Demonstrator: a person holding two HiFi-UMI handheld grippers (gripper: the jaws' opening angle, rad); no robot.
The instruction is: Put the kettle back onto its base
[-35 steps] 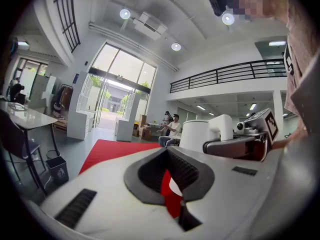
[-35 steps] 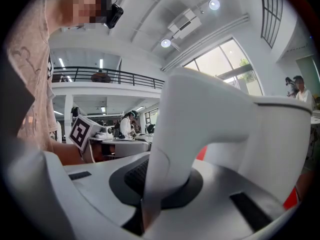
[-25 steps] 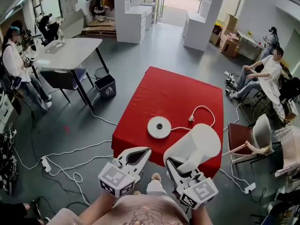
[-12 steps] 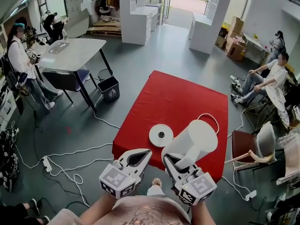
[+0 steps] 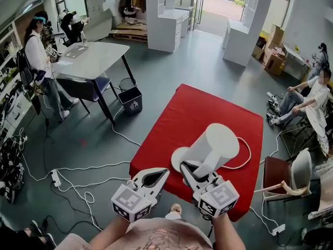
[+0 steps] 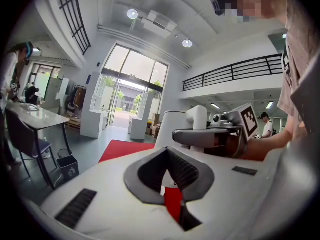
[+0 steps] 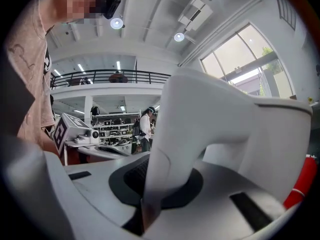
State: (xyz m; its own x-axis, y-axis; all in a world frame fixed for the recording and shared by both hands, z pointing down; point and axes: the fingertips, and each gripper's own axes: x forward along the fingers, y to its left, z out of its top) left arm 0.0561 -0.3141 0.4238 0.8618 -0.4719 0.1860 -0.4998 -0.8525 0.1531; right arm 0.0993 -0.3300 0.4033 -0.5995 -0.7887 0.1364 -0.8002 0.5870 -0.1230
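A white kettle (image 5: 216, 147) hangs tilted over the red table (image 5: 192, 108), and my right gripper (image 5: 195, 170) is shut on its handle (image 7: 170, 149). The round white base (image 5: 178, 155) lies on the table just left of the kettle, which hides part of it. The base's white cord (image 5: 245, 158) loops out to the right. My left gripper (image 5: 156, 173) hovers at the table's near edge, left of the kettle, with its jaws together and nothing in them. In the left gripper view the kettle (image 6: 172, 126) and right gripper (image 6: 210, 136) show just ahead on the right.
A grey table (image 5: 91, 56) with a chair stands at the back left, with a dark bin (image 5: 130, 98) beside it. Cables and a power strip (image 5: 54, 177) trail over the floor on the left. A chair (image 5: 291, 173) stands right of the red table, and a person (image 5: 312, 95) sits beyond it.
The kettle has moved left with my right gripper and now covers part of the base. My left gripper has edged toward the table, still shut.
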